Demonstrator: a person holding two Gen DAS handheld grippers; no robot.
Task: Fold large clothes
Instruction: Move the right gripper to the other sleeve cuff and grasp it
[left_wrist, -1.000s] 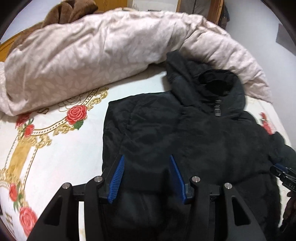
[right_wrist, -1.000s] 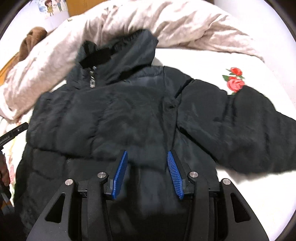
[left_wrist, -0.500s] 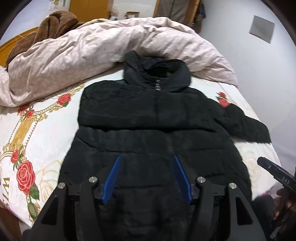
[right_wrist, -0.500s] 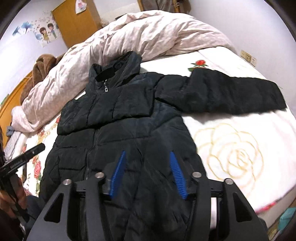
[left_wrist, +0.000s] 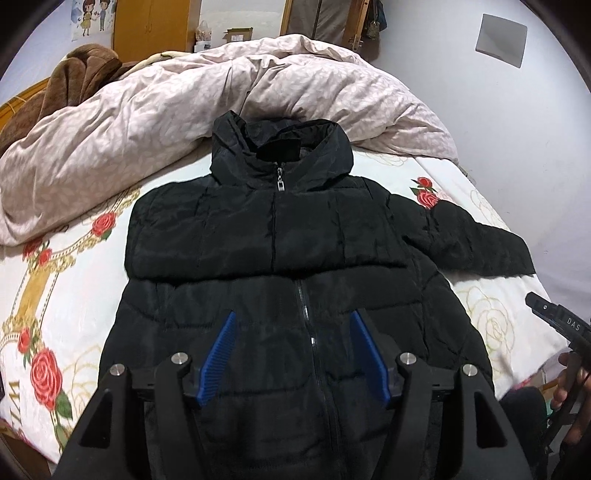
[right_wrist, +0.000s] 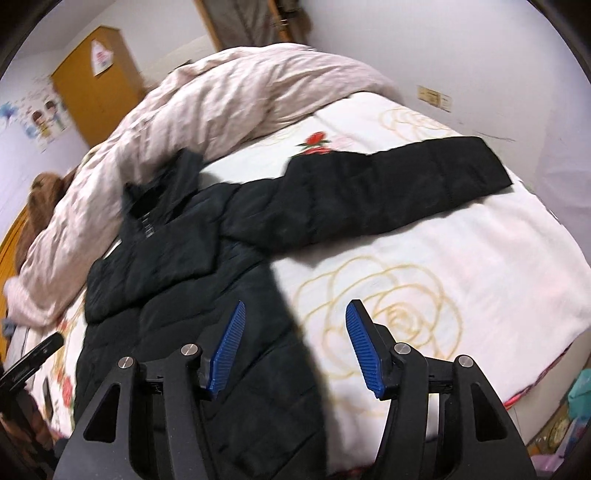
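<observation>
Across the bed (left_wrist: 74, 314), near its foot edge, the black jacket (left_wrist: 280, 236) lies flat. Left hand-held gripper (left_wrist: 291, 350) and right hand-held gripper (right_wrist: 295, 343), jaws just widened, hold nothing; the slick padding may slide, and the outstretched sleeve (right_wrist: 388, 184) may drag and skew any fold.
</observation>
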